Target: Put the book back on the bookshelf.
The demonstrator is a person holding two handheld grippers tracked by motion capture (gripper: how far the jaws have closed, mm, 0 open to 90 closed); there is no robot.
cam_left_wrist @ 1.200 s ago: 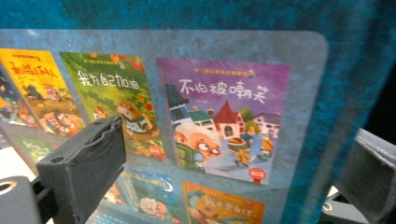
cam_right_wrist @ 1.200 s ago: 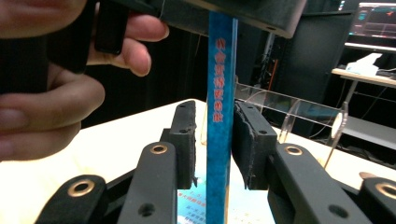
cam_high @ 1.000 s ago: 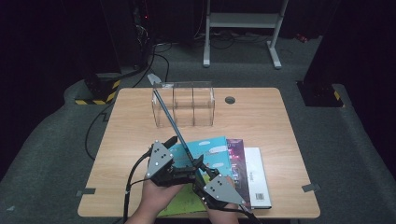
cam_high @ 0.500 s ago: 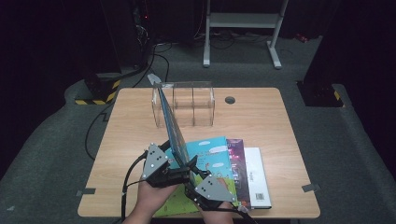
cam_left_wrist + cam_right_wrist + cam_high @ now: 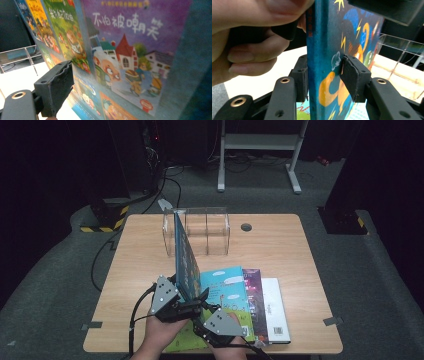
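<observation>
One blue picture book (image 5: 184,255) is held upright near the desk's (image 5: 280,245) front edge, gripped by the left tongs (image 5: 192,295). The right tongs (image 5: 324,75), just opening, straddle its spine, one pad off it. Further books (image 5: 250,300) lie flat beside it.

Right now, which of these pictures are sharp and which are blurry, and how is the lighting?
High view: table evenly lit, surroundings dark, clear rack faintly glinting. Left gripper view: upright book cover mostly readable, soft toward the right edge. Right gripper view: hand blurred up close, fingers sharp, tabletop washed out.
</observation>
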